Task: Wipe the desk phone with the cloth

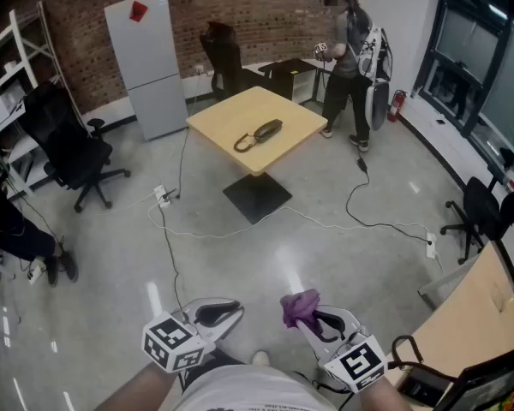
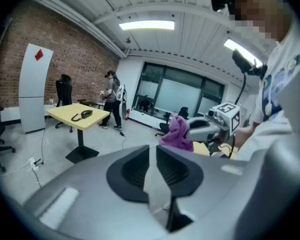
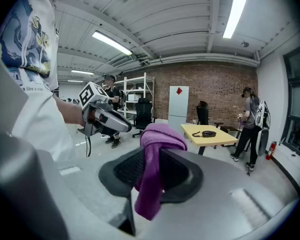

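Purple cloth point(image 3: 151, 159) pinched in right gripper point(image 1: 313, 317), left gripper point(image 1: 223, 313) jaws almost pressed together and empty, desk phone point(image 1: 265, 131) lying on yellow surface point(image 1: 304, 114) well away across the floor: approach step, next likely walk up, bring cloth onto phone.

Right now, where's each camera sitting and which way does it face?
Head view: on the person's head, facing forward and down toward the table and desk phone; left gripper and right gripper show below.
Left gripper view: on the left gripper, along its shut, empty jaws; torso at right.
Right gripper view: on the right gripper, along jaws shut on the cloth; torso at left.
Shared: all three show the table.
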Motion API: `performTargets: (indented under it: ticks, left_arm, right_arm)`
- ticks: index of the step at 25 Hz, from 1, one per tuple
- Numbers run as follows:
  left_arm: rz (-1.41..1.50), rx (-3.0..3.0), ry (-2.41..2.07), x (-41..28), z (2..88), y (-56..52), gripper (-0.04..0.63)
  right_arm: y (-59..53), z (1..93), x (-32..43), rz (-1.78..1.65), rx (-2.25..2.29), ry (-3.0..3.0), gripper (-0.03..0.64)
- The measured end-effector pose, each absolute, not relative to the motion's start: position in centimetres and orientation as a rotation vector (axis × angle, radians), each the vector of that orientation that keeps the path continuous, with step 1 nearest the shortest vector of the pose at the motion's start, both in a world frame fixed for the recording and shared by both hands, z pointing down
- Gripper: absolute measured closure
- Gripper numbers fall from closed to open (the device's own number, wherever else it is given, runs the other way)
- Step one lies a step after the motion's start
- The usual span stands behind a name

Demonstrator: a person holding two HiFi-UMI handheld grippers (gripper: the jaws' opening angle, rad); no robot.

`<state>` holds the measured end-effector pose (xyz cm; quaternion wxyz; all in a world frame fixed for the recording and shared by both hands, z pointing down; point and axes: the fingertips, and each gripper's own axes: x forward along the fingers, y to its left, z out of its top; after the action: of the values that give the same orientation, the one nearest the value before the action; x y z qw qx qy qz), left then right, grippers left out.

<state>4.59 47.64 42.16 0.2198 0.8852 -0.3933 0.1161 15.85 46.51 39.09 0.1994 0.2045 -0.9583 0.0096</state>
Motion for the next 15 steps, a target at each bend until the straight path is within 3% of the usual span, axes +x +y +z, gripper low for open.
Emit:
performTargets:
  ticks: [15]
  left_arm:
    - [0.334,2.415,-1.107,4.5,42.7,46.6,0.543]
  right_arm:
    - [45.2,39.8,15.6,0.049,0.555,-2.686,0.525]
